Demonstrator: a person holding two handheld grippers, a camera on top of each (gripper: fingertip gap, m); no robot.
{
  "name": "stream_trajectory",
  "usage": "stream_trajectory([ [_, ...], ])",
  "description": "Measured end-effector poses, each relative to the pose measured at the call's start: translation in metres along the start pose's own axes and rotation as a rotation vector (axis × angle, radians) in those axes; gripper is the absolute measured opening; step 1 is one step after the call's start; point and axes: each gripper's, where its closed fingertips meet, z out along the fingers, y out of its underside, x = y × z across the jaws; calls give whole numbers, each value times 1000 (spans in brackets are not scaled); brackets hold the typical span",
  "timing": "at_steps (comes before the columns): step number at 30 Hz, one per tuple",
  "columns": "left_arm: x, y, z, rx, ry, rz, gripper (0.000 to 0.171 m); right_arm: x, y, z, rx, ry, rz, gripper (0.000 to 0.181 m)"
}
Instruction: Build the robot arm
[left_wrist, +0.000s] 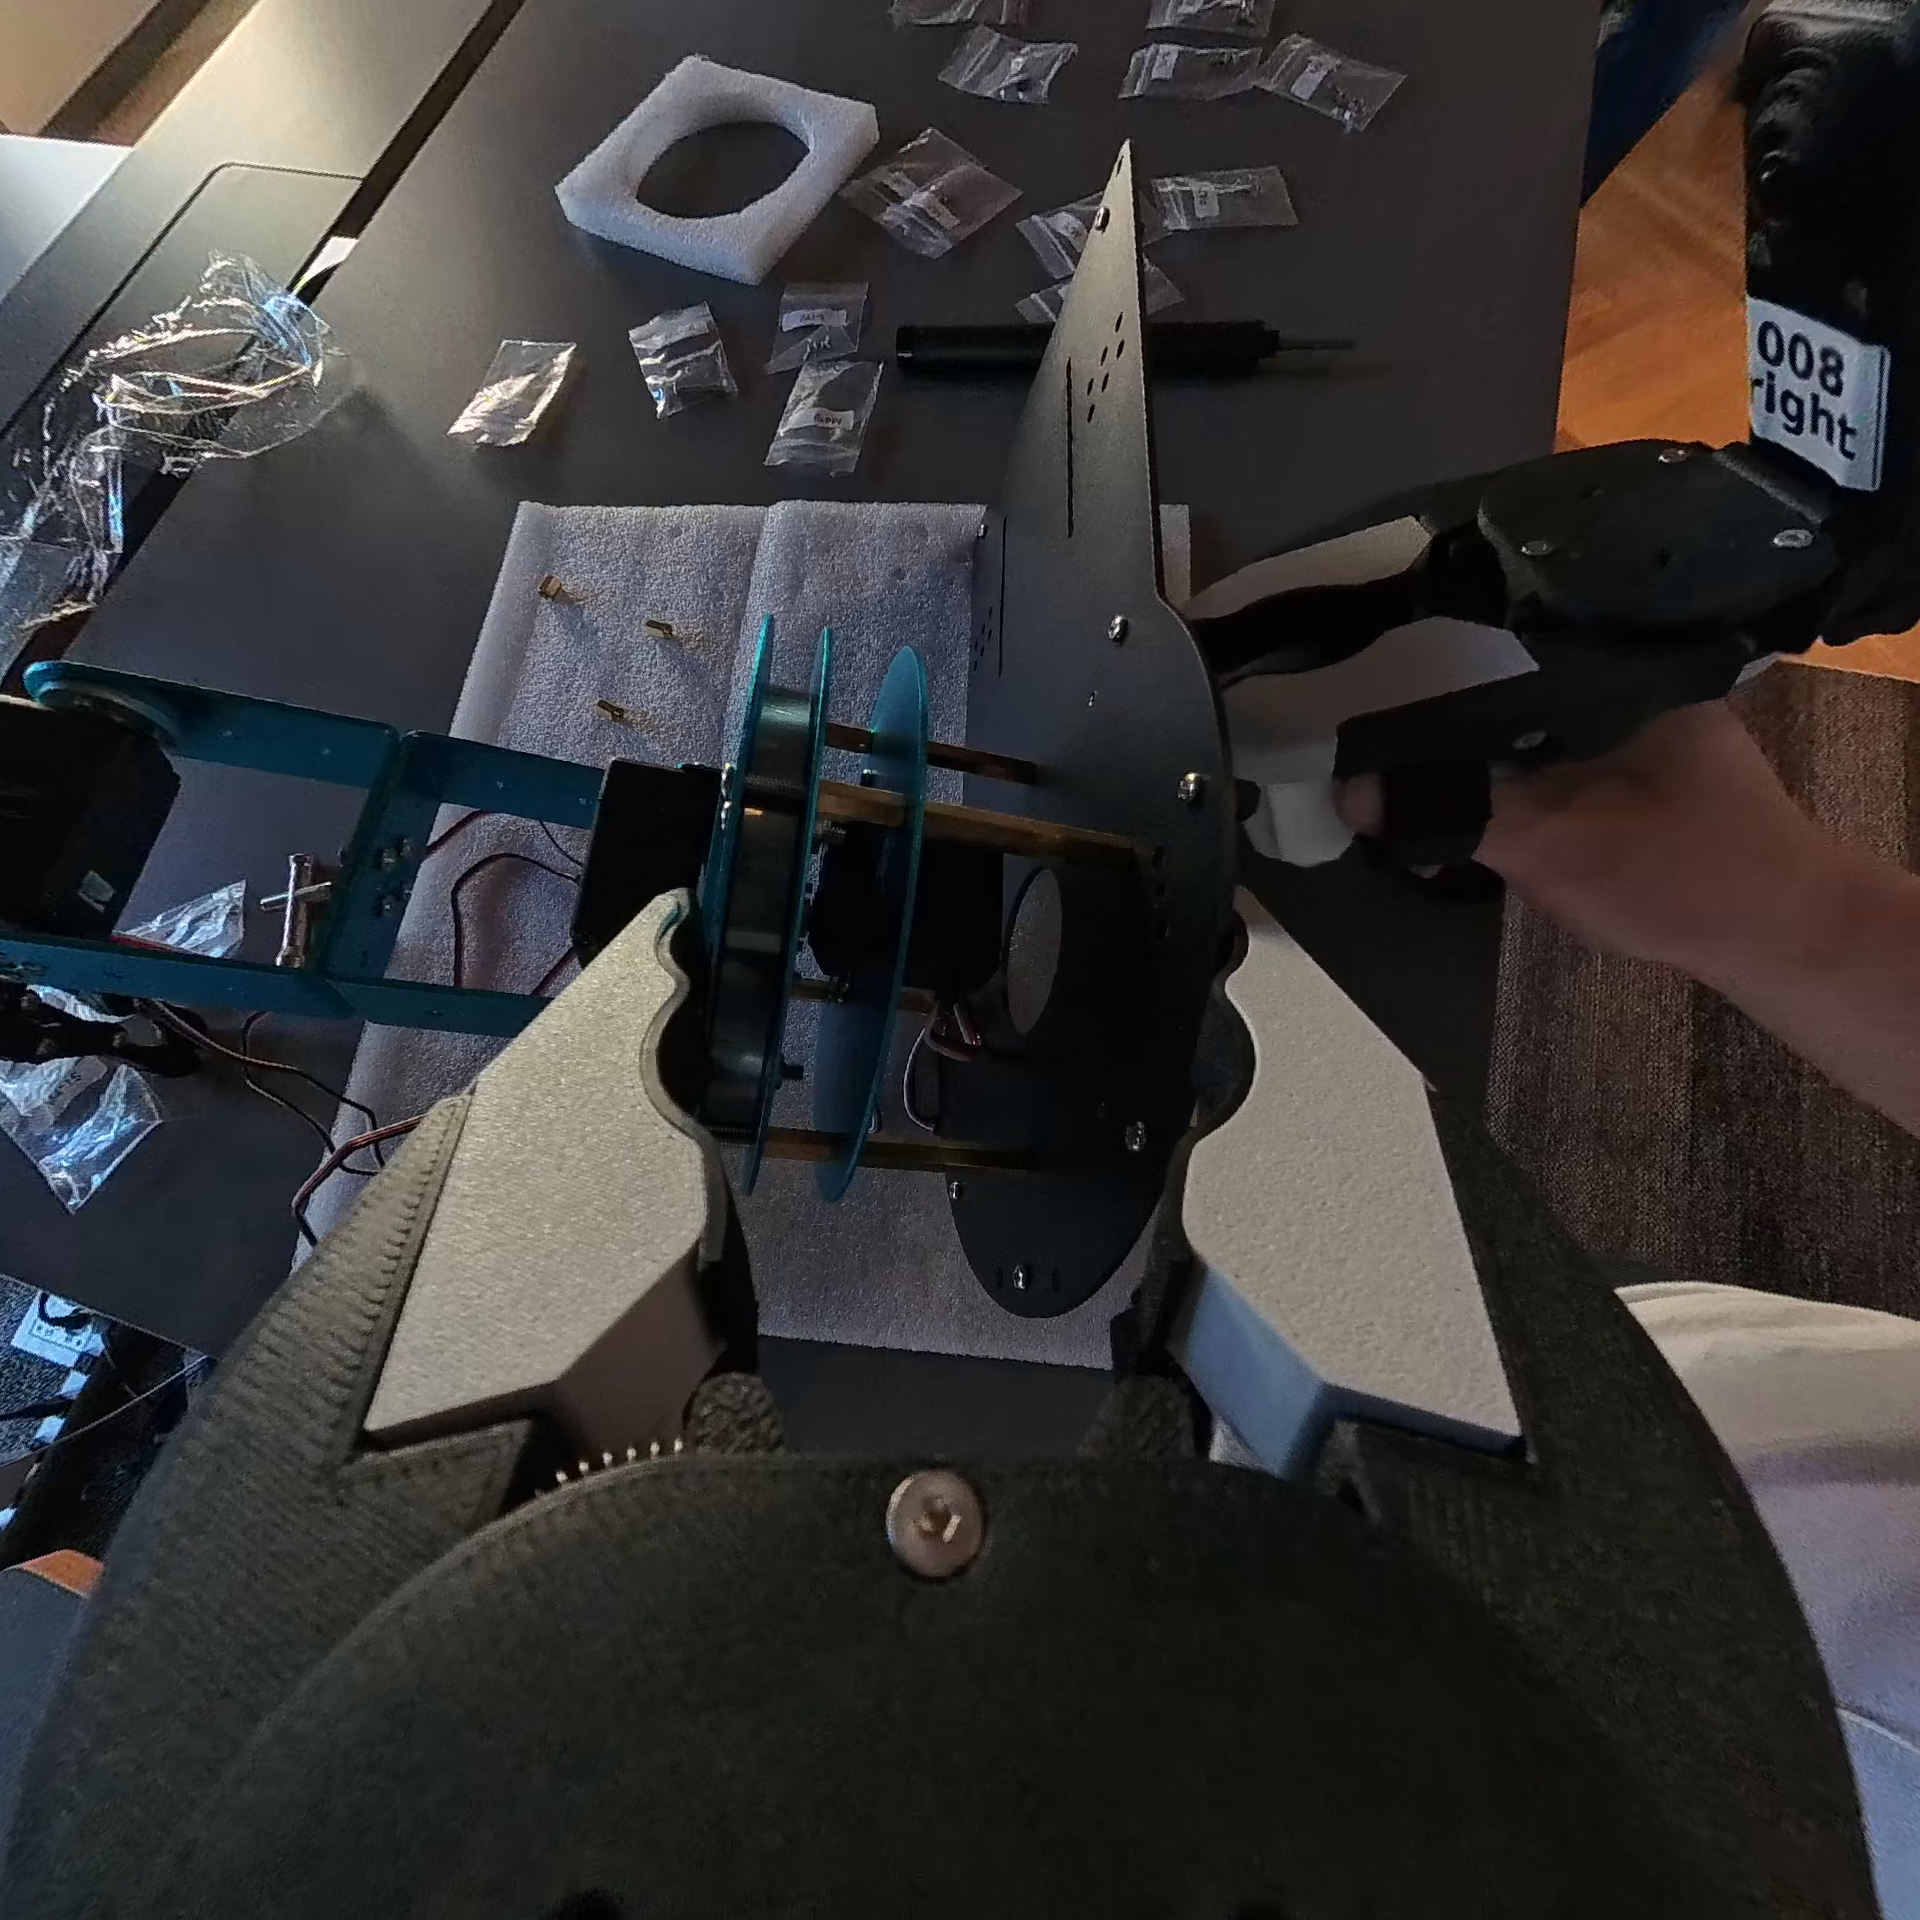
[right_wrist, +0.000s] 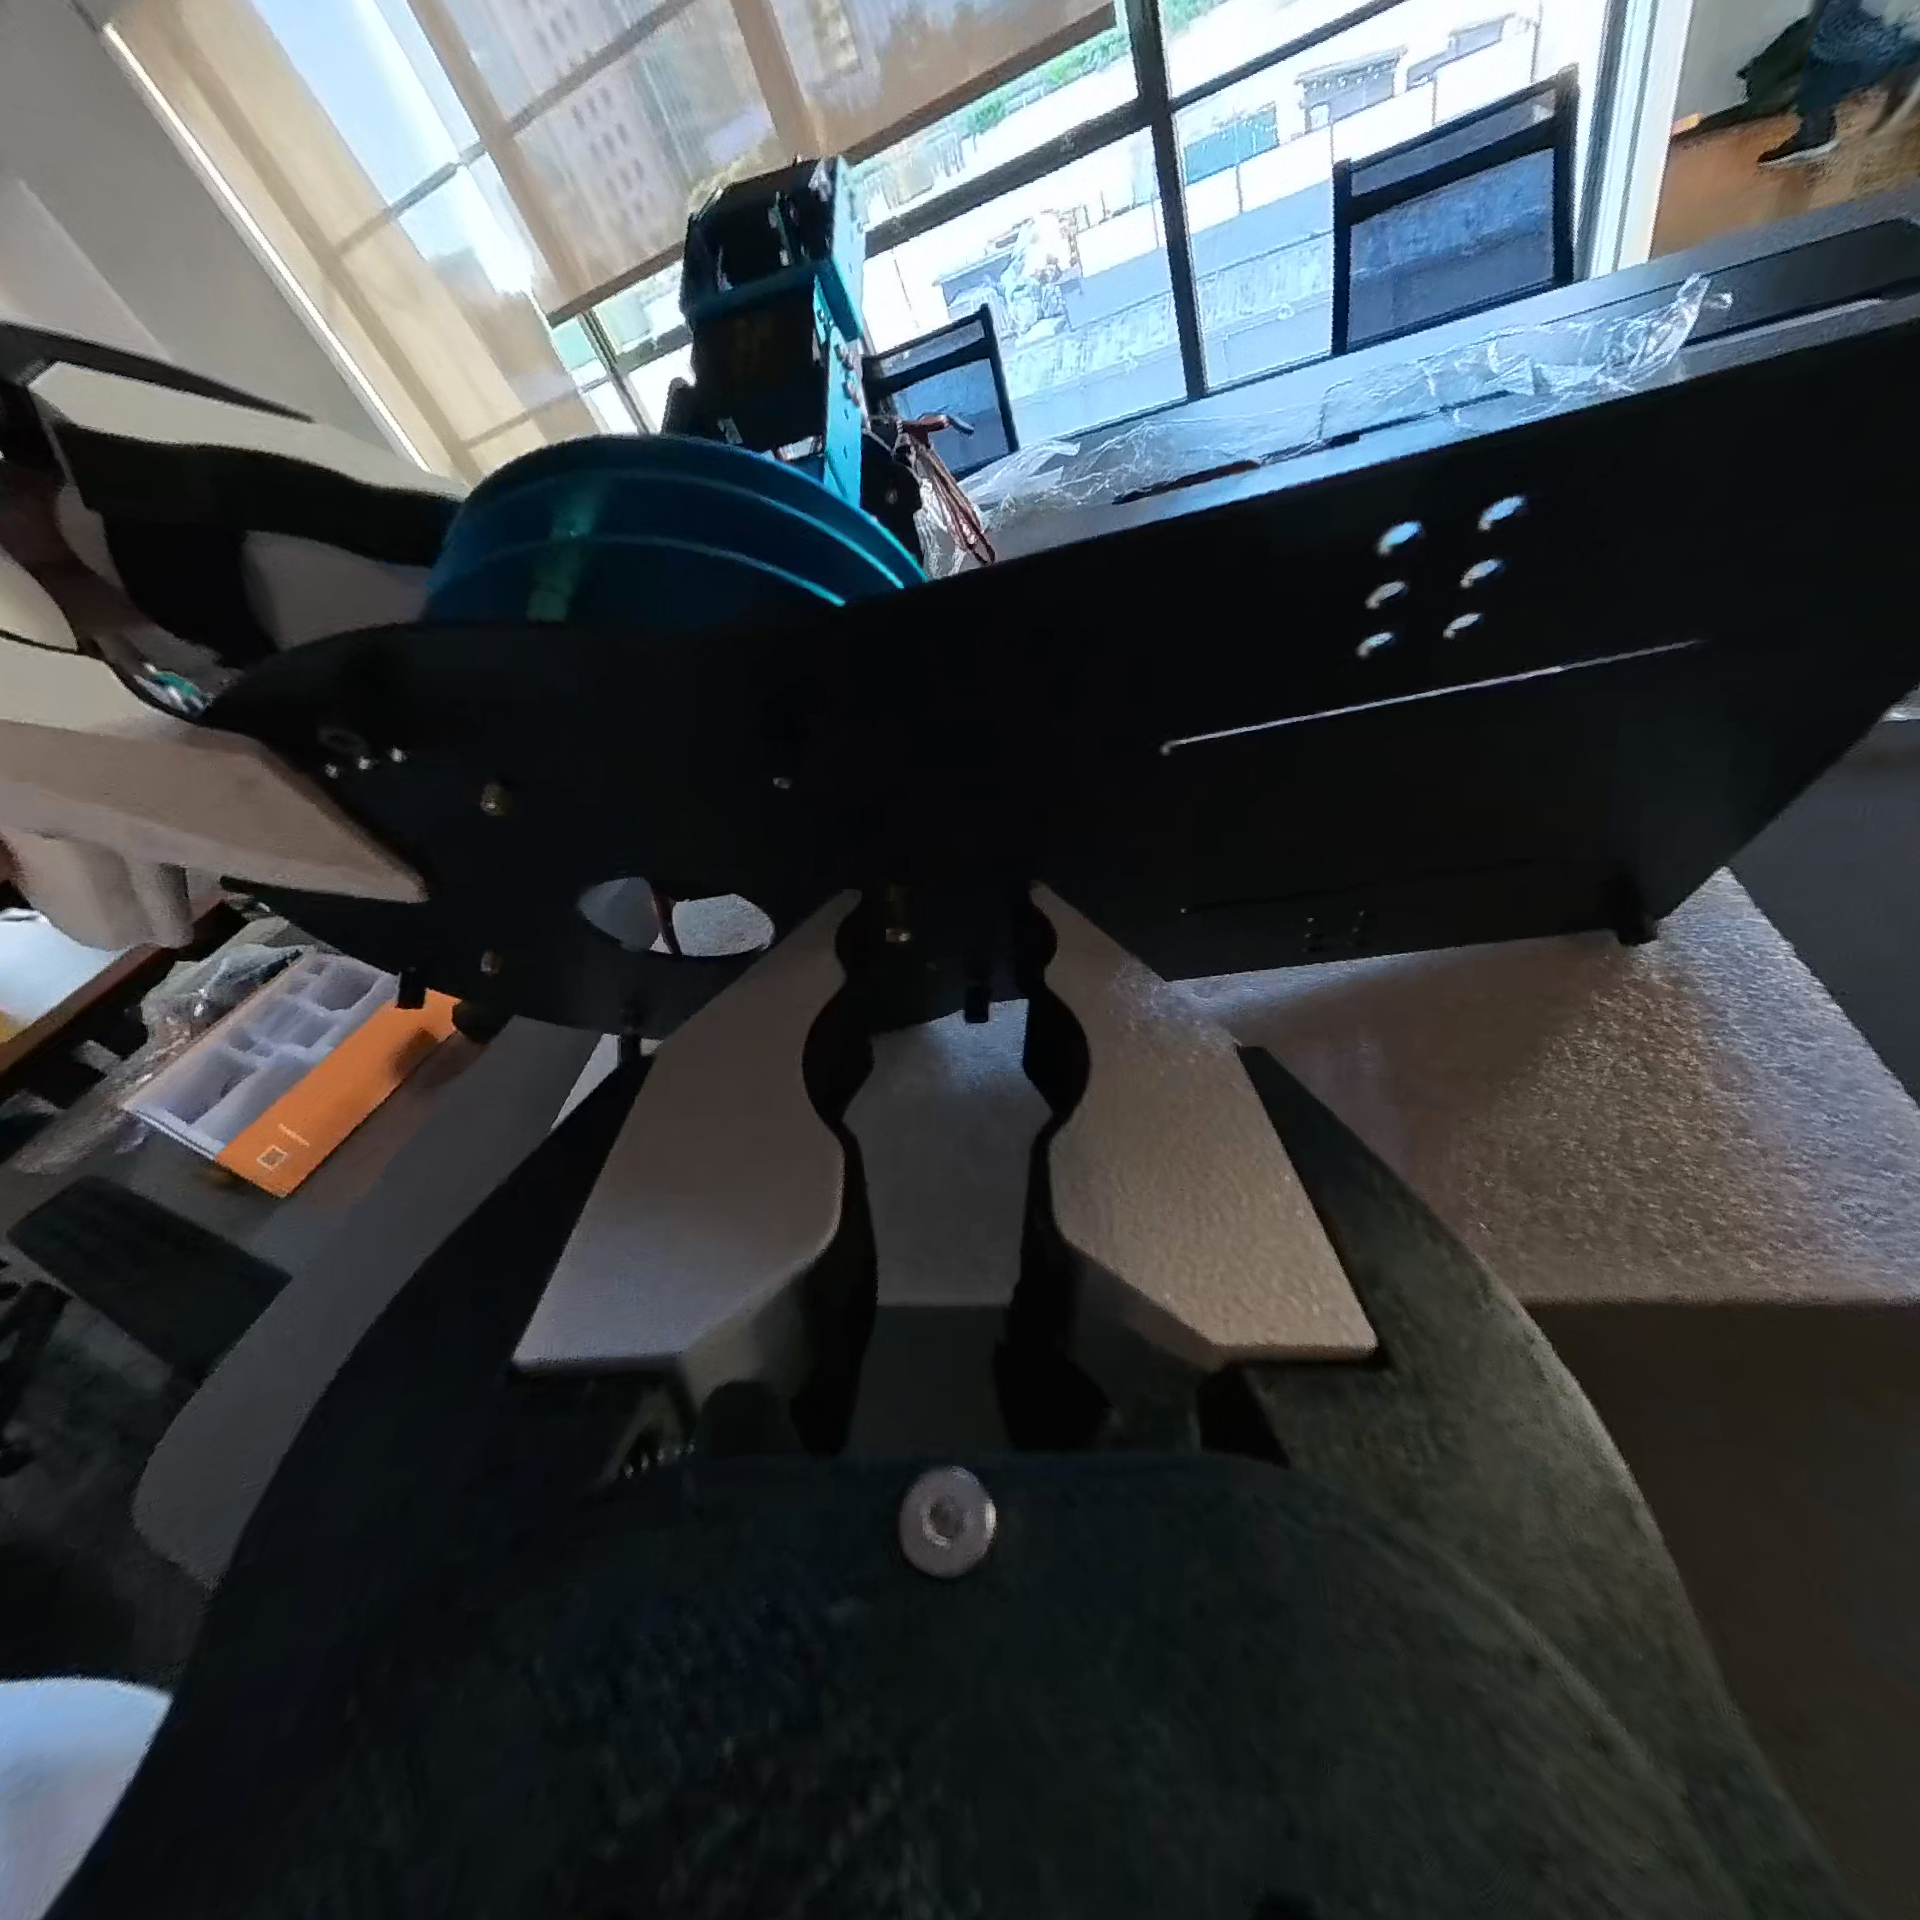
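Note:
A robot-arm kit lies on its side on a white foam sheet (left_wrist: 623, 623). It has a black base plate (left_wrist: 1091, 727), teal discs (left_wrist: 769, 883) on brass standoffs, and a teal arm (left_wrist: 312, 769) reaching left. My left gripper (left_wrist: 956, 935) is shut on this base, with one finger on the teal disc stack and the other on the plate's outer face. My right gripper (left_wrist: 1226, 665) is at the plate's underside (right_wrist: 1143, 707). Its jaws (right_wrist: 945, 904) stand a little apart around a small brass stud (right_wrist: 896, 920) without clamping it. The left gripper's fingers (right_wrist: 260, 810) show at the left.
Several small plastic bags of hardware (left_wrist: 686, 353), a white foam frame (left_wrist: 717, 166), a black screwdriver (left_wrist: 1039, 348), loose brass standoffs (left_wrist: 613, 712), a cross wrench (left_wrist: 296, 904) and crumpled wrap (left_wrist: 187, 364) lie on the dark table. An orange booklet (right_wrist: 332, 1101) lies lower left. Chairs (right_wrist: 1455, 229) stand behind. Spacing between my two grippers at the tips: around 8 cm.

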Motion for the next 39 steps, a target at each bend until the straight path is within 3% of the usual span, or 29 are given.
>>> stream_trajectory([
  [3, 0, 0, 0, 1, 0, 0, 95, 5, -3, -4, 25, 6, 32, 16],
  [9, 0, 0, 0, 0, 0, 0, 95, -5, 3, 1, -16, -37, 4, 28],
  [14, 0, 0, 0, -1, 1, 1, 95, 5, -4, -3, 28, 11, 38, 11],
  [21, 0, 0, 0, 2, 1, 1, 95, -3, 1, 1, -2, -53, 57, 27],
  [24, 0, 0, 0, 3, 1, 0, 95, 1, 0, 2, -6, -24, 47, 25],
  [26, 0, 0, 0, 2, 2, 1, 95, 11, -3, -3, 20, 17, 62, 11],
  [33, 0, 0, 0, 3, 1, 0, 95, -1, 7, 4, -56, -45, 43, 31],
  [36, 0, 0, 0, 3, 1, 0, 95, 3, 0, 1, -6, -24, 57, 24],
  [37, 0, 0, 0, 2, 1, 1, 95, 10, 0, -1, 0, 7, 80, 8],
  [39, 0, 0, 0, 1, 1, 1, 95, 13, -7, -6, 49, -16, 119, 9],
])
